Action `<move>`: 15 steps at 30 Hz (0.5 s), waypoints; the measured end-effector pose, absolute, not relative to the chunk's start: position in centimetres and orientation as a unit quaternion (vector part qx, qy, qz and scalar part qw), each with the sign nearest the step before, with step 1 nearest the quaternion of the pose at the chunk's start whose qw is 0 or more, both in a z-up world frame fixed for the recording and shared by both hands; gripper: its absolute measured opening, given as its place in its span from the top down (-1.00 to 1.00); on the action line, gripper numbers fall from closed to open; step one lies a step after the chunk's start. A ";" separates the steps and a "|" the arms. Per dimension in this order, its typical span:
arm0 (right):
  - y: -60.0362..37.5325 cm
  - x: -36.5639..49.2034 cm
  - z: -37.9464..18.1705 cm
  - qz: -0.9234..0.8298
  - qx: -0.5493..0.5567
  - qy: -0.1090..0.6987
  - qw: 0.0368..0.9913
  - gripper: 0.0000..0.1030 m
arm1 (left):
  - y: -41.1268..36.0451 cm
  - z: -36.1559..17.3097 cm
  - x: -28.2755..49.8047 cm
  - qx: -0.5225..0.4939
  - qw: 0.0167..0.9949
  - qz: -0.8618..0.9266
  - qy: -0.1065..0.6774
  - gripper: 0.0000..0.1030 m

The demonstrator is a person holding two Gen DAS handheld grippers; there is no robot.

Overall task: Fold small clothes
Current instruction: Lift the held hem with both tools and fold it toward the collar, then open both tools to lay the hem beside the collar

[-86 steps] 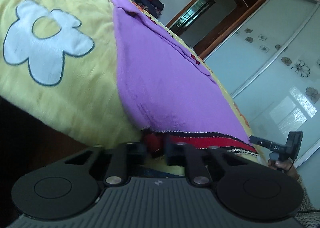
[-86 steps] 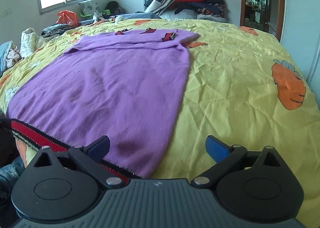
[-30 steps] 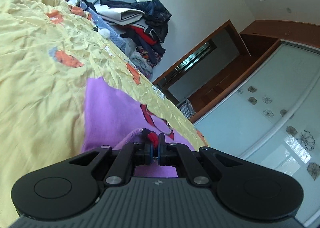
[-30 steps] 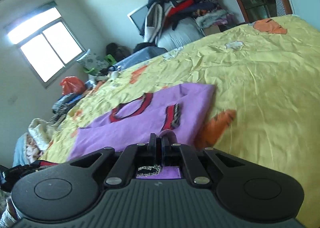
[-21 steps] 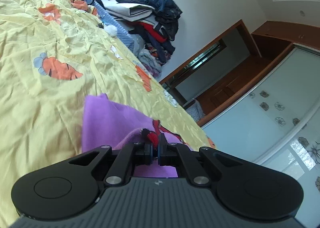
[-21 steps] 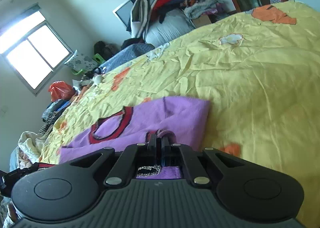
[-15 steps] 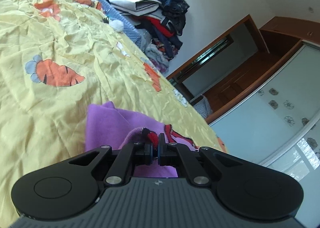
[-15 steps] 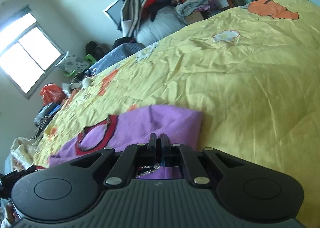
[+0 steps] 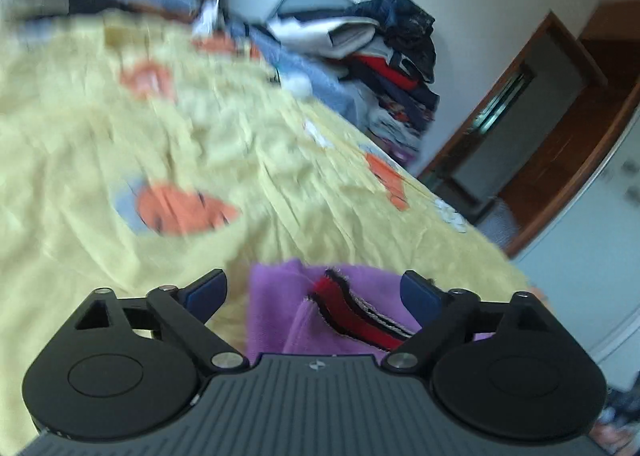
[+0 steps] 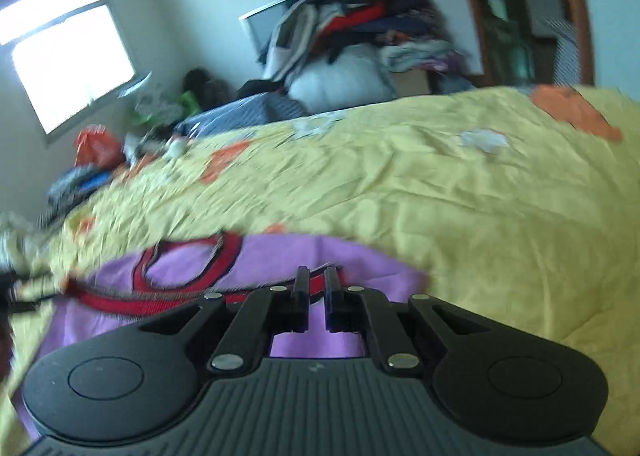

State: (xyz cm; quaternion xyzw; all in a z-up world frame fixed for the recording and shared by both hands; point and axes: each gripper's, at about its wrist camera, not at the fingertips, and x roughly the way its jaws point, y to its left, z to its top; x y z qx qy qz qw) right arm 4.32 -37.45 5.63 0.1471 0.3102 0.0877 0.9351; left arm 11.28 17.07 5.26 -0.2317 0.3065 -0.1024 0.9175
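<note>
A purple sweater [image 9: 276,304] with a red and black hem [image 9: 360,320] lies folded over itself on the yellow bedspread [image 9: 120,136]. My left gripper [image 9: 314,290] hovers just over it. Its jaws are opening and stand wide, and the hem lies loose between the blue pads [image 9: 208,288], touching neither. In the right wrist view the sweater [image 10: 280,256] shows its red neckline [image 10: 184,256]. My right gripper [image 10: 316,280] is shut on the red hem band, which runs off to the left. Both views are motion-blurred.
A tall pile of clothes [image 9: 384,56] [image 10: 352,24] stands beyond the bed's far side. A wooden doorway [image 9: 520,116] and a pale wardrobe door [image 9: 600,256] are to the right. Under the window [image 10: 68,64] lie bags and clutter [image 10: 96,148]. Yellow bedspread [image 10: 480,216] stretches ahead.
My left gripper's jaws have sprung apart and let go of the red hem, which now rests on the sweater. Both grippers carried the hem farther across the bed. The right stays shut.
</note>
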 end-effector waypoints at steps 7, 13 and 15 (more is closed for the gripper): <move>-32.3 6.5 3.7 0.098 0.088 0.356 0.925 0.88 | 9.8 5.1 7.4 -0.101 0.935 -0.092 0.327 -0.74; -30.8 8.6 2.9 0.065 0.041 0.361 0.929 0.89 | 6.5 1.3 7.4 -0.039 0.941 -0.026 0.335 -0.81; -30.6 9.4 2.7 0.041 0.010 0.359 0.932 0.89 | 6.6 1.4 7.5 -0.044 0.940 -0.020 0.339 -0.85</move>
